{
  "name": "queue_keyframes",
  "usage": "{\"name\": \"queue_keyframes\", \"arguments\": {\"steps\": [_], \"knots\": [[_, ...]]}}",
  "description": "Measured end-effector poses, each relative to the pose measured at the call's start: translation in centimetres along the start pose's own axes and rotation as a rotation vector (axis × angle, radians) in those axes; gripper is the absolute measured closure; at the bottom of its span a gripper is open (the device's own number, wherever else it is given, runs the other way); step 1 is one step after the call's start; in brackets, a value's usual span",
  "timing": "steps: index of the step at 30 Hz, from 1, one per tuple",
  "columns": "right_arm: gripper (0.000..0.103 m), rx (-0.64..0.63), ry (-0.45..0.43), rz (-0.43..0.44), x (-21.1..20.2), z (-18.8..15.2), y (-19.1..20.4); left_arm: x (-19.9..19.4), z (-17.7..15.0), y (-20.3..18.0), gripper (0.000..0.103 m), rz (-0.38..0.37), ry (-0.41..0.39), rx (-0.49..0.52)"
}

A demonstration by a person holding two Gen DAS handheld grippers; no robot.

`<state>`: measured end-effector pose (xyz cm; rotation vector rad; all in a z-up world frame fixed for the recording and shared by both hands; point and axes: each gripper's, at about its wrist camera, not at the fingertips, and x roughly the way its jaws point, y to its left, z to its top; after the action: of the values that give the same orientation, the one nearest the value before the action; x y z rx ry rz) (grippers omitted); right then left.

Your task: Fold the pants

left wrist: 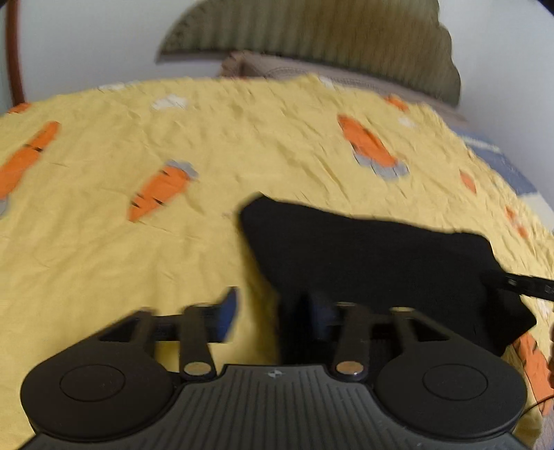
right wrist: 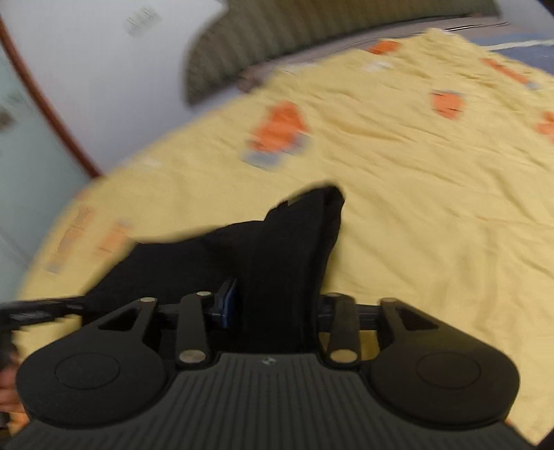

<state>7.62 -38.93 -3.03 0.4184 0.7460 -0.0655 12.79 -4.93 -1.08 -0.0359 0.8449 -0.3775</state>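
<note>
**Black pants held up between two grippers over a yellow bedspread**

Both grippers are gripping the black pants (left wrist: 374, 256), which are hanging between them above a yellow bedspread (left wrist: 138, 249) printed with orange carrots. The left gripper (left wrist: 277, 311) is clenching cloth against its right finger; the cloth is running off to the right, toward the right gripper (right wrist: 273, 308), which is clamping a thick bunched fold. The pants' long axis is lying left to right between them. The cloth is looking plain, dark and limp, one corner pointing toward the far headboard (left wrist: 311, 31).

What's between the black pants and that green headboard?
In the left wrist view, only the yellow carrot-print bedspread lies between the black pants and the green headboard.
</note>
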Motion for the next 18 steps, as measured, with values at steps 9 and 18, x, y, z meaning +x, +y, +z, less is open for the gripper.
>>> {"name": "queue_keyframes", "arguments": {"steps": [9, 18], "knots": [[0.058, -0.183, -0.290, -0.174, -5.4, 1.8, 1.3, 0.2, 2.9, -5.9, 0.016, -0.077, -0.083, 0.141], [0.082, -0.175, -0.018, -0.054, 5.8, 2.1, 1.7, 7.1, -0.1, -7.2, 0.011, 0.055, -0.013, 0.212]]}}
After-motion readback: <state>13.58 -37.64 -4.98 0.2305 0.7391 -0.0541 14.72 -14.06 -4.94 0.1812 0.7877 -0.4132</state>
